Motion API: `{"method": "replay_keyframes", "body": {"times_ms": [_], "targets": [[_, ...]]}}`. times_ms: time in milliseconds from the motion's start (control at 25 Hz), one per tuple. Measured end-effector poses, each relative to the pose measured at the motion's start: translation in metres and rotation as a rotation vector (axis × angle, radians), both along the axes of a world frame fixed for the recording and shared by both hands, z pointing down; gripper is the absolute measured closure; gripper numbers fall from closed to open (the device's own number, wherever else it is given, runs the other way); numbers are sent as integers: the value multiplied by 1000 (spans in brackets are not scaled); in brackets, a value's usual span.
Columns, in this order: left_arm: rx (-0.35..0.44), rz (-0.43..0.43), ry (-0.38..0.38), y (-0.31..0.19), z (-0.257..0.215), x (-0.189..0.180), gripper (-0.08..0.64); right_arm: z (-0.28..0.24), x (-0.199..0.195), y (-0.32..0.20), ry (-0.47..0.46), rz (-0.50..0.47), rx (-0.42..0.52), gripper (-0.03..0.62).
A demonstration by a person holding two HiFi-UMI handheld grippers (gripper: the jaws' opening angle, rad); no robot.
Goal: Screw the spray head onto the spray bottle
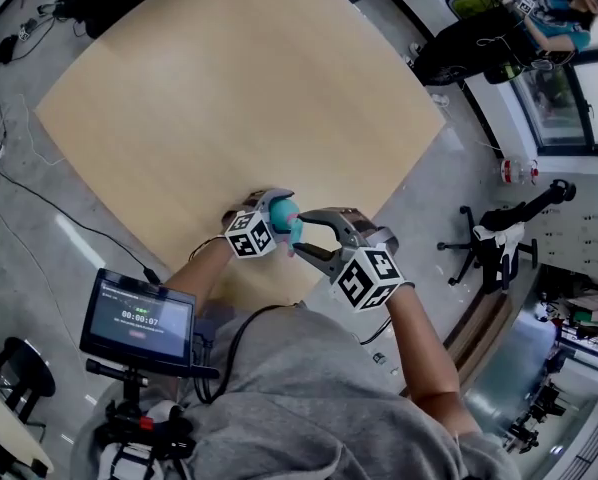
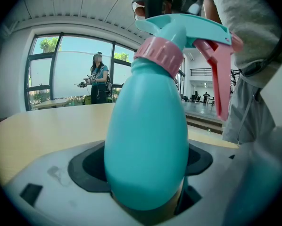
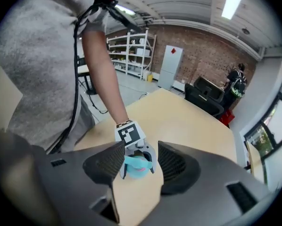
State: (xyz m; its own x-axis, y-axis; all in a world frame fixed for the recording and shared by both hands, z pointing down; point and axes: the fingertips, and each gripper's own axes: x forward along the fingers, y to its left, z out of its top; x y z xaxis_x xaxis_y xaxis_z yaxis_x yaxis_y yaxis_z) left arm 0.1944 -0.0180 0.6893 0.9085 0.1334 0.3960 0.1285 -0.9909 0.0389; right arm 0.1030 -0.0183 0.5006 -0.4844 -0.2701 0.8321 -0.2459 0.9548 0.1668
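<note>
While right fingers (image 3: 174,166) gape (empty), left fingers (image 2: 87,166) clasp the spray bottle (image 2: 145,145).

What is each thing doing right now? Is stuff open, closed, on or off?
left hand-held gripper: shut on the spray bottle.
right hand-held gripper: open, empty.
spray bottle: held, with its head on.
spray head: on the bottle's neck; tightness unclear.
screen: switched on.

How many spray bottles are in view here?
1. The teal spray bottle, with its spray head on top, sits between the jaws of the left gripper, at the near edge of the table. No other shows.
</note>
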Motion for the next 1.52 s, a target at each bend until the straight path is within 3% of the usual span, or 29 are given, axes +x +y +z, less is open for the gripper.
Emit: {"method": "replay_keyframes", "body": {"times_ms": [160,360,520,680,800,920,1120,1520], "targets": [[0,-2,0,-1,1,2,141,16,15,4,161,-135,3,387],[-4,-5,-4,0,4,1,142,35,11,6,277,-283,27,387],[-6,-10,-8,-2,6,1,142,45,-5,6,283,-400,44,387],[-10,-7,-9,-3,7,1,143,51,-6,17,322,-522,-34,387],[-14,-12,-9,-4,7,2,143,54,3,17,351,-523,-67,387],[-18,-20,-8,-5,7,1,142,66,10,9,401,-511,-31,387],[-20,-27,-4,-6,8,1,142,81,7,-11,400,-481,24,387],[-28,-26,-5,-4,8,-1,142,82,17,-12,401,-430,1,391]]}}
